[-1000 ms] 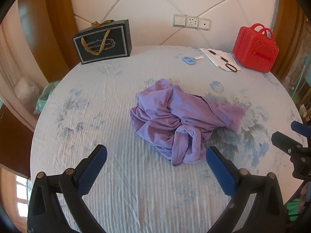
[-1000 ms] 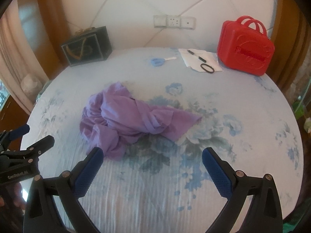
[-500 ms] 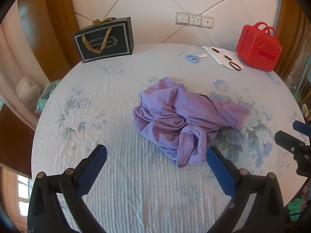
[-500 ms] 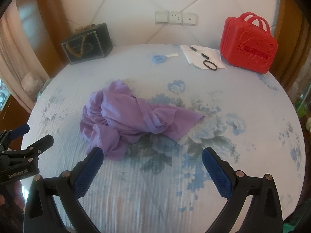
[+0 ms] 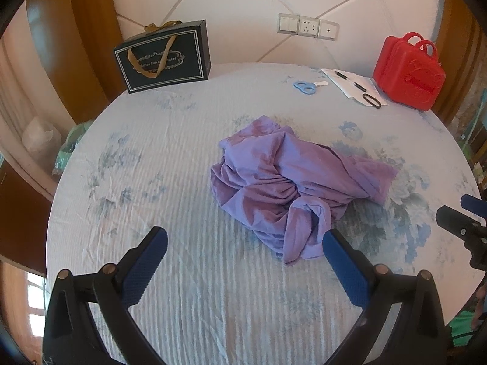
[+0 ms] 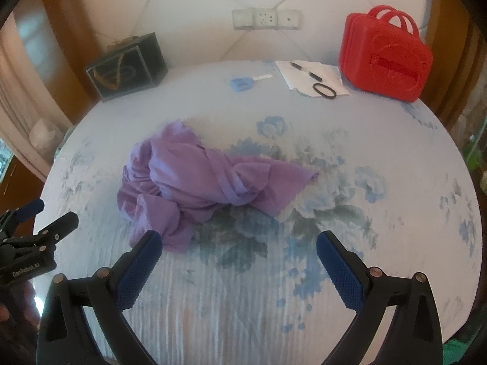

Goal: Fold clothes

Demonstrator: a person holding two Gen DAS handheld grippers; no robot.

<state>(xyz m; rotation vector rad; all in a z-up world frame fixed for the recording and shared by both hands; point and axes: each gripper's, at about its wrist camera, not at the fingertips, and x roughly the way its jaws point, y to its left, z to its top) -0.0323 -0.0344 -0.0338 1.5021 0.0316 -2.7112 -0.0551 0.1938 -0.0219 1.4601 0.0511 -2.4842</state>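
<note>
So the purple shirt (image 5: 292,182) is sitting crumpled in a heap roughly in the middle of the bed (image 5: 170,164), on the pale floral sheet. Looks like thin jersey knit to me: light, floppy, zero stiffness, so it'll sag and drag wherever you lift it, and one pinch probably pulls up several layers at once. Not slippery or fragile, just annoying.

Both grippers are spread wide and holding nothing. The left hand-held gripper (image 5: 242,245) hovers over the sheet at the near side of the heap, its right finger just beside the dangling lobe of fabric. The right hand-held gripper (image 6: 234,245) is in a similar spot from its side, left finger right by that same near lobe.

Where to grab? I can't make out collar, hem or sleeves in that tangle. Best bets look like the loose flap hanging nearest the grippers, and the flat corner pointing off to the right in the right wrist view. Take one edge each and pull apart to spread it out first.

Clutter is all well apart at the far edge: black gift bag (image 5: 162,56), red case (image 5: 409,74), blue scissors (image 5: 304,86), paper (image 5: 354,86) with a pen (image 5: 350,81) and a hair tie (image 5: 372,101). Nothing's in the way, though a fully spread shirt might creep toward the scissors.
</note>
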